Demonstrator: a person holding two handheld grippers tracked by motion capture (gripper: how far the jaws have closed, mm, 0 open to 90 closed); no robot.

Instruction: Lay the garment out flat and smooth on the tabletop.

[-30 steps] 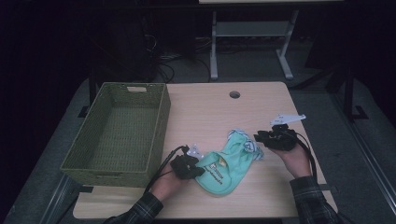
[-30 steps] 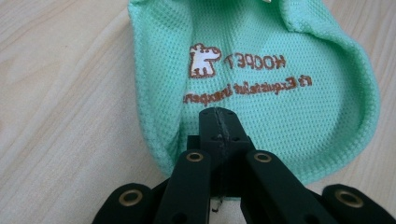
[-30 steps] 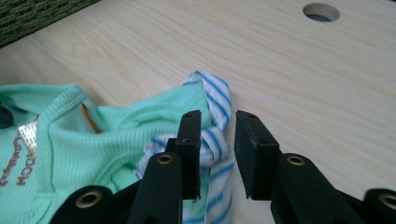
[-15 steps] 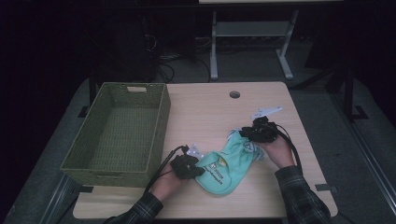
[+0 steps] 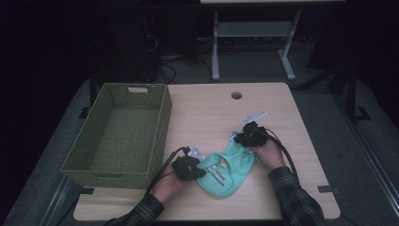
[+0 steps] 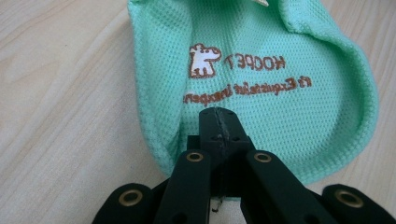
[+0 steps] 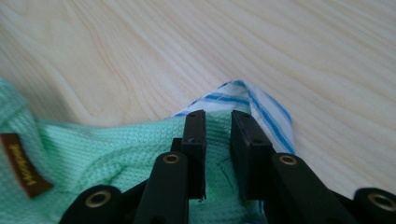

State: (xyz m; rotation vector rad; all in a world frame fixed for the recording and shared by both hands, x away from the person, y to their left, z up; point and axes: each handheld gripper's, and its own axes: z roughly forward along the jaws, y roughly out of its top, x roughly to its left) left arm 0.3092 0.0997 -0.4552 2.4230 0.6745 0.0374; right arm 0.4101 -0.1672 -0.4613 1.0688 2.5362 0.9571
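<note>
High view shows us the mint-green knit garment [image 5: 225,165] lying on the bench [image 5: 207,113], just beside the woven basket [image 5: 117,132], its long axis slanting away from the basket's near corner. Our left tongs [image 6: 219,122] are pinched shut on its ribbed hem, nearest the basket. Our right tongs [image 7: 217,122] sit at the far end, jaws slightly parted with green waffle cloth between them, over a blue-striped white edge [image 7: 261,105]. The fabric looks soft and floppy.

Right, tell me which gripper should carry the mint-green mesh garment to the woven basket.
Left gripper: jaws shut on the mint-green mesh garment, nearest the green woven basket. Right gripper is open.
</note>
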